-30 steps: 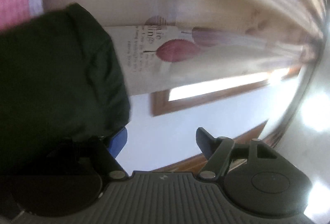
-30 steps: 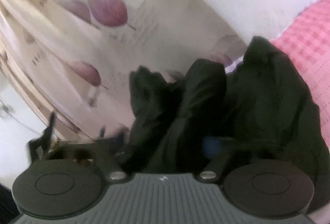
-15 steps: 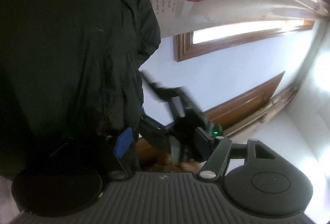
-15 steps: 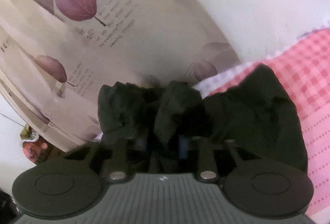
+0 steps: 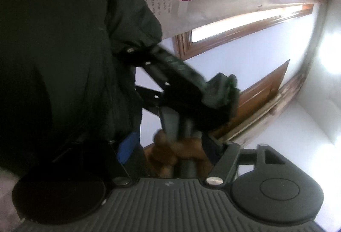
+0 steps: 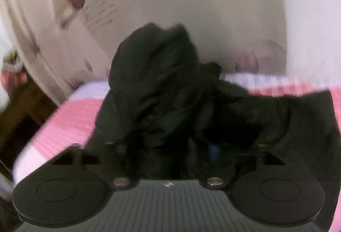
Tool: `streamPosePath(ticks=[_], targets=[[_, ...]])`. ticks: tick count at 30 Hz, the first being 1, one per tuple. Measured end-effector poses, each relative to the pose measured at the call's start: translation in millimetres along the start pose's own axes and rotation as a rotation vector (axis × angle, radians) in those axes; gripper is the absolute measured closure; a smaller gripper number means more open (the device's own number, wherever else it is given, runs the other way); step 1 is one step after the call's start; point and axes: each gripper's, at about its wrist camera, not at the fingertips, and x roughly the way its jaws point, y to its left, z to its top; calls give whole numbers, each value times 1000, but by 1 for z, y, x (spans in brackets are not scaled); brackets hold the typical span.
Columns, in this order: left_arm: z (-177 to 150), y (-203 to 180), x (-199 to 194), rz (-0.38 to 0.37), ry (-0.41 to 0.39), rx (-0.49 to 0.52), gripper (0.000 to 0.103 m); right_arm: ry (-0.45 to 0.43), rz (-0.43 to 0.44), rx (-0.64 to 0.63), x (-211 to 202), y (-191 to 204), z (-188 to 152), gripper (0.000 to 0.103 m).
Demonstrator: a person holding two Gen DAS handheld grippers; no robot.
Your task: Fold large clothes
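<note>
Jacket (image 6: 162, 86): dark, bunched, hanging over pink bed (image 6: 70, 116). Right tool (image 6: 168, 153) jaws have just been closing with cloth between them. Left tool (image 5: 170, 153): wide, jacket at its left.

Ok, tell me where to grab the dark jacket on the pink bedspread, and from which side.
Probably the raised bunch of the dark jacket, from above, jaws astride its ridge: it stands clear of the pink bedspread, while the part spread to the right lies flat, offering no fold to pinch.
</note>
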Motion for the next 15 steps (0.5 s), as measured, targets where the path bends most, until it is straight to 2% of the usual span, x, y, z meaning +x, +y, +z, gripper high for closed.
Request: streamPosePath(ticks=[1,2,3,4,7,9,12,15], targets=[[3,-4,-9,10,3,-1,25,-13,-10,-31,-3,4,2,68],[6,-8,-18,27,9,5,22,-34,-17,-58,-9,8,5,73],[10,-13,-28,68,12,25,9,-62,-20,-80,-17,10,8,81],[13,-17,-37,110,5,49,5,-95,-21,-97,-27,12,12,85],[23,-26,-61,150,-4,89,5,-147,-35,-120,-54,6,20,92],[26,-35,-69,222,-2,156,5,-162,-75,-137,-66,-1,20,95],[26,-39,-76,230,-17,163,1,-174,-114,-85,-82,-29,19,97],[26,-41,-78,235,-53,212,0,-142,-50,32,-82,-55,8,97]])
